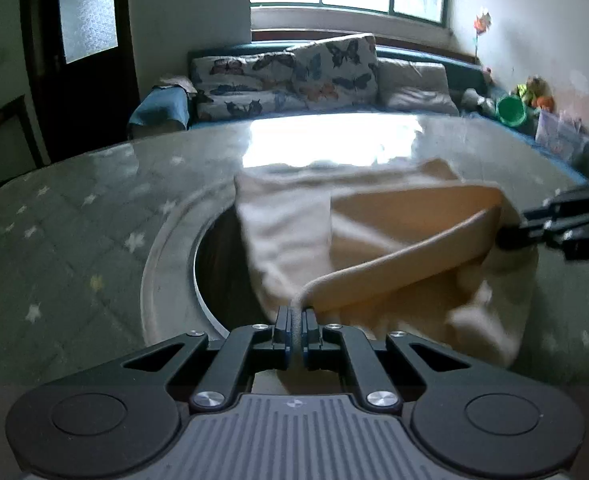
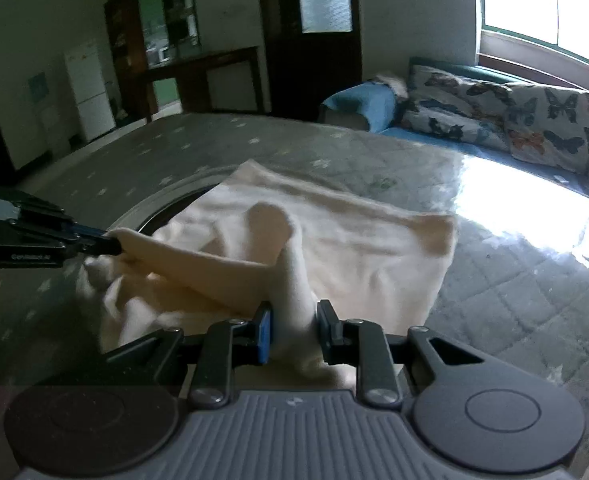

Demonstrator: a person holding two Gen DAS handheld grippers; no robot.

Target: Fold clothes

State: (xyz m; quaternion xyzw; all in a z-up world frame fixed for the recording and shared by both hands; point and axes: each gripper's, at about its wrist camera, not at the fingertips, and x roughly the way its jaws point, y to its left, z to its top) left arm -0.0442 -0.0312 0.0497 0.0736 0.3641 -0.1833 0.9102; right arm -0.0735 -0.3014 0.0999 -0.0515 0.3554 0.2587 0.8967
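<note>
Table [image 1: 74,216]: broad, under a grey-green quilted cover with pale stars; glossy, bright with window glare at the far side; dark round inset with a pale ring near the middle.
Sofa [image 1: 406,60]: beyond the table's far edge, under the window; teal back, blue cloth over one arm.
Cushions [image 1: 334,68]: butterfly print, leaning on the sofa back; a plain pale one beside them.
Garment [image 1: 374,220]: cream, soft and thick, lying on the table partly over the dark inset; far part spread flat, near part rumpled; one edge lifted off the surface as a taut band stretched between the two grippers.
Left gripper [image 1: 295,330]: clenched tight on a thin edge of the garment, cloth pinched between the pads; seen from the right wrist view as dark fingers [image 2: 94,240] clamped on the band's left end.
Right gripper [image 2: 293,330]: closed around a thick bunched roll of the garment, pads pressing it on both sides; in the left wrist view at the right edge [image 1: 522,236], touching the band's other end.
Green bucket [image 1: 512,110]: small, among toys at the sofa's right end.
</note>
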